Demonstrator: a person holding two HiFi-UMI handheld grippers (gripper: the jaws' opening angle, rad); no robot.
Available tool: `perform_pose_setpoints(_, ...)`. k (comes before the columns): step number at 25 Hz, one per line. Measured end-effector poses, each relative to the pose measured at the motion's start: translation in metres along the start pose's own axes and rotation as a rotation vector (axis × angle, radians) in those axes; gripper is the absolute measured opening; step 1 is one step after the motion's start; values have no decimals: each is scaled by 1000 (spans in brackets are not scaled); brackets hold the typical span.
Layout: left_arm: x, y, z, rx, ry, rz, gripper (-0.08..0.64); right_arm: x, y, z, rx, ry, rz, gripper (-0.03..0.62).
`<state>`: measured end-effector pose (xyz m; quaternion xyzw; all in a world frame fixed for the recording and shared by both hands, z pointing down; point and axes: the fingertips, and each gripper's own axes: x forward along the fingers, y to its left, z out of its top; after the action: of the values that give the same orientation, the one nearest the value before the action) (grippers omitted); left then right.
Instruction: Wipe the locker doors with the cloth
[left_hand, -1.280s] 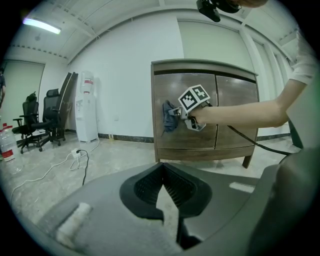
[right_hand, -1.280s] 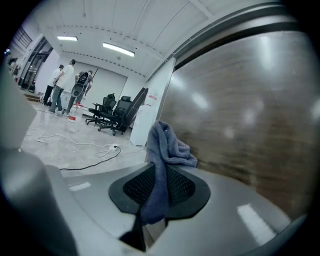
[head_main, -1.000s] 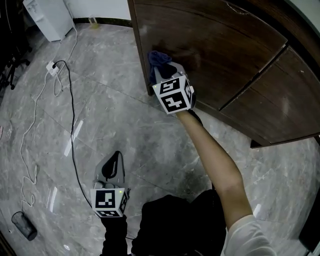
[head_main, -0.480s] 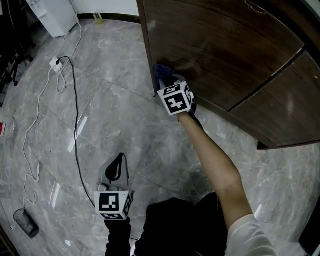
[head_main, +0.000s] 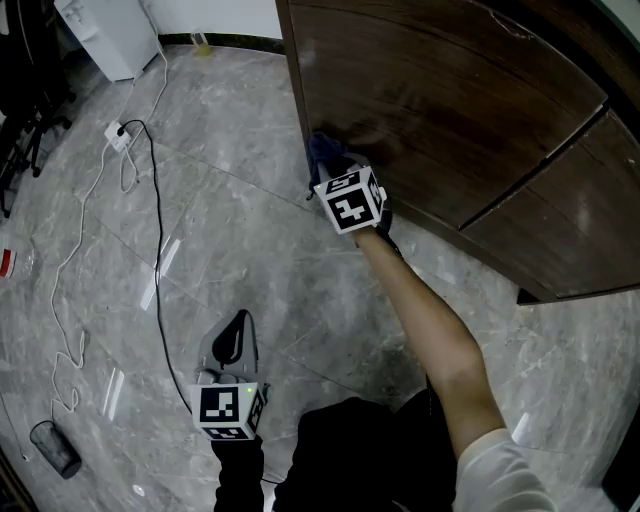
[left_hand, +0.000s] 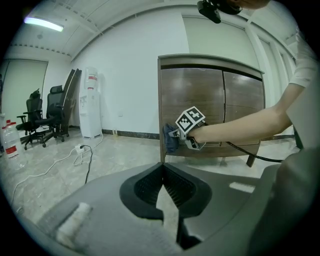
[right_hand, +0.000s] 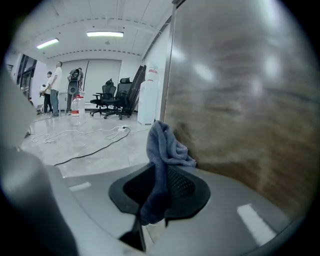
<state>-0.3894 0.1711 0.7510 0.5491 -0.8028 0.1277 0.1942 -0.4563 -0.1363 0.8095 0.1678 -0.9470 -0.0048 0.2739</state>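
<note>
A: Right gripper (head_main: 330, 160), what's it got?

B: Jaws clamped on the cloth (right_hand: 162, 150), partway closed w/ the fabric filling the gap. It's a blue-grey cloth. 1 end hangs down past the pads, the rest bunches up above the tips.

A: Where's the cloth vs. the locker (head_main: 430, 90)?

B: Head view: cloth at 12 o'clock from frame centre, at 11 from the marker cube. It sits on the left door, right by its left edge and low down. In the right gripper view the bunch looks to touch the wood at 3 o'clock.

A: Doors?

B: 2 dark wood doors, both closed. The seam runs at approx. 2 o'clock in the head view.

A: Left gripper (head_main: 232, 335)?

B: At 7 o'clock in the head view, well apart from the locker, over the floor (head_main: 250, 250). Tips are together w/ nothing between them. Its own view shows the locker straight ahead at 12, w/ the right arm reaching to it.

A: Other stuff?

B: Black cable (head_main: 155, 250) across the floor at 9–10, a power strip (head_main: 118, 135) at 10, a white dispenser (head_main: 105, 30) at 11. There are office chairs (left_hand: 50, 117) at 9 in the left gripper view, and 2 ppl (right_hand: 52, 87) far off at 10 in the right gripper view.
</note>
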Motion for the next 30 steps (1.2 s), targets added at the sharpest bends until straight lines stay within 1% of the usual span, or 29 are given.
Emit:
perform_pose_setpoints(6, 0, -2, 11, 4, -17, -7, 3, -30, -7, 64, -51, -101, -20, 69)
perform_pose_setpoints(9, -2, -5, 22, 7, -31, -14, 3, -46, -9, 98, -72, -139, -23, 68)
perform_pose_setpoints(13, -4, -8, 37, 14, -55, -15, 2, -67, -15, 142, -126, -201, -53, 67)
perform_pose_setpoints(16, -7, -9, 43, 13, -64, -11, 3, -84, -19, 174, -126, -249, -63, 67)
perform_pose_setpoints(20, -11, -10, 50, 11, -76, -11, 2, -108, -23, 223, -161, -316, -96, 67)
perform_pose_setpoints(23, -12, -13, 54, 14, -82, -13, 3, -125, -27, 257, -165, -371, -111, 67)
perform_pose_setpoints(26, -15, -13, 57, 18, -87, -11, 2, -137, -29, 282, -156, -410, -115, 67)
perform_pose_setpoints(30, -19, -17, 59, 24, -91, -12, 3, -146, -30, 301, -151, -434, -117, 67)
